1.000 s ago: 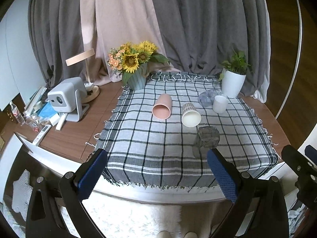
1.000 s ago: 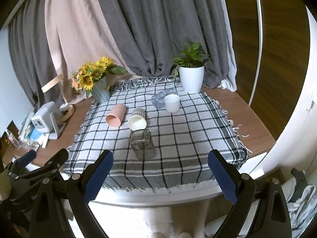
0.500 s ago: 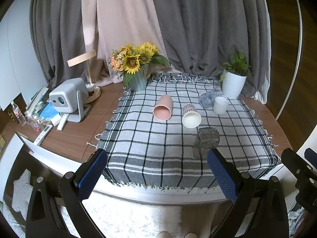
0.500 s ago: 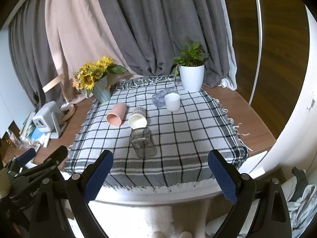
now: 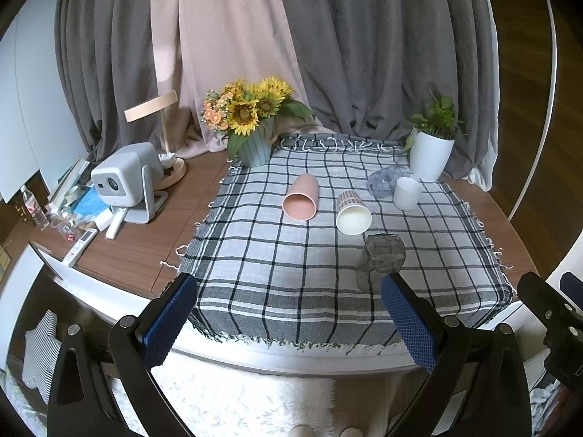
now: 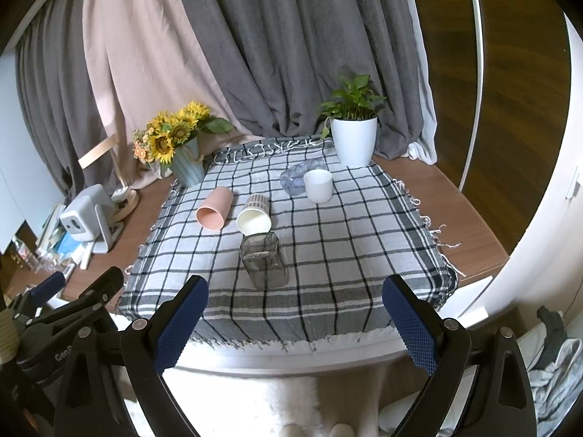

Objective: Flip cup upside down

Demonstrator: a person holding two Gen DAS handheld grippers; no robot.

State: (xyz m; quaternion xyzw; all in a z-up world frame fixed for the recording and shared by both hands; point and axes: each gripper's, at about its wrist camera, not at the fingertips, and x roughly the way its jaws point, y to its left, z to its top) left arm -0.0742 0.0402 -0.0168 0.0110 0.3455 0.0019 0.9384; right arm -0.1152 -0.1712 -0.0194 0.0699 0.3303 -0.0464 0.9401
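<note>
Several cups are on a checked cloth (image 5: 291, 273) (image 6: 346, 255). A pink cup (image 5: 301, 197) (image 6: 215, 207) and a striped paper cup (image 5: 352, 212) (image 6: 255, 215) lie on their sides, mouths toward me. A white cup (image 5: 406, 193) (image 6: 318, 185) stands upright at the back, with a clear cup (image 5: 382, 180) (image 6: 295, 179) lying beside it. A grey glass tumbler (image 5: 380, 260) (image 6: 264, 260) is nearest me. My left gripper (image 5: 288, 324) and right gripper (image 6: 295, 322) are both open, empty, and held short of the table's front edge.
A sunflower vase (image 5: 253, 131) (image 6: 182, 149) and a white plant pot (image 5: 431, 149) (image 6: 353, 138) stand at the cloth's back corners. A projector (image 5: 125, 182), a lamp (image 5: 160, 134) and clutter occupy the table's left. Curtains hang behind. A white rug (image 5: 237, 400) lies below.
Both grippers have risen and drawn back slightly, so the table sits a little lower in view. The cups have not moved.
</note>
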